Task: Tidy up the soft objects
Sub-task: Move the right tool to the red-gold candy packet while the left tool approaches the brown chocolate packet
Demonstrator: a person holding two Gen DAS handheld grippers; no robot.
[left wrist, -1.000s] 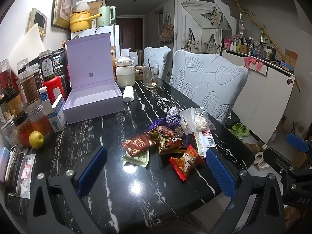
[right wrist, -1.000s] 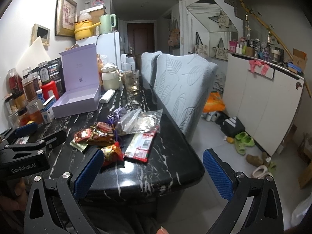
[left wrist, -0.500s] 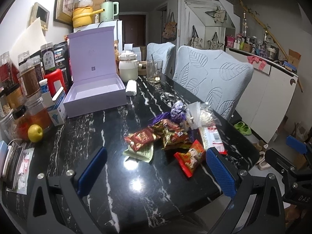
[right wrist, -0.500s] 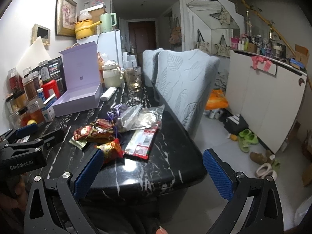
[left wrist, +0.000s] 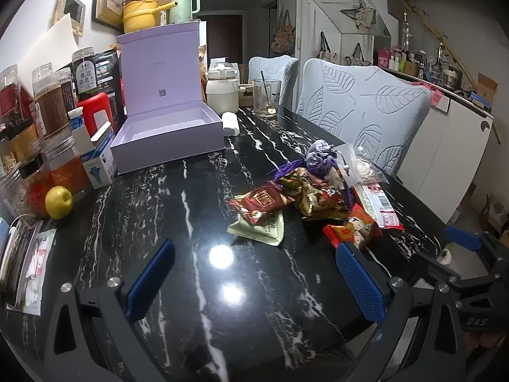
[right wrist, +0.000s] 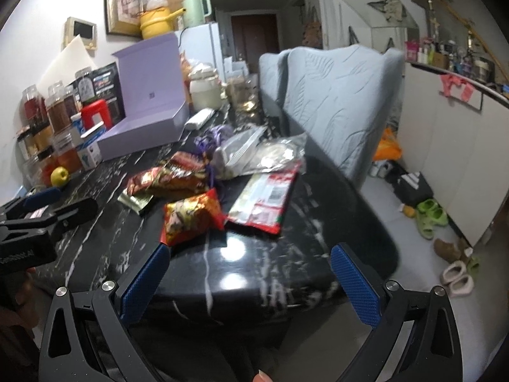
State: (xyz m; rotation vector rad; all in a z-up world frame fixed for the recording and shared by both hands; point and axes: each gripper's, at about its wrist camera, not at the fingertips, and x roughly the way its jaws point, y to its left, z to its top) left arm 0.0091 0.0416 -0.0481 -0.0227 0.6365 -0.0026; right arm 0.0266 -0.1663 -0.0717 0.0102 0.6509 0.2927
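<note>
snack packets (left wrist: 305, 203) heaped mid-tabletop (left wrist: 197, 280), untouched | lilac box (left wrist: 168, 140) open behind, empty (likely the destination) | both views have drawn nearer the heap | left claw (left wrist: 254, 281) wide, right claw (right wrist: 251, 281) wide, both empty: approach, no grasp yet

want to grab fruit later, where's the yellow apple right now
In the left wrist view the yellow apple sits at the table's left edge, against the amber jar, left of the open purple box.

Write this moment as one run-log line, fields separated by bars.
phase: approach | left gripper: open, empty | right gripper: open, empty | snack packets: piled on table | purple box: open
</note>
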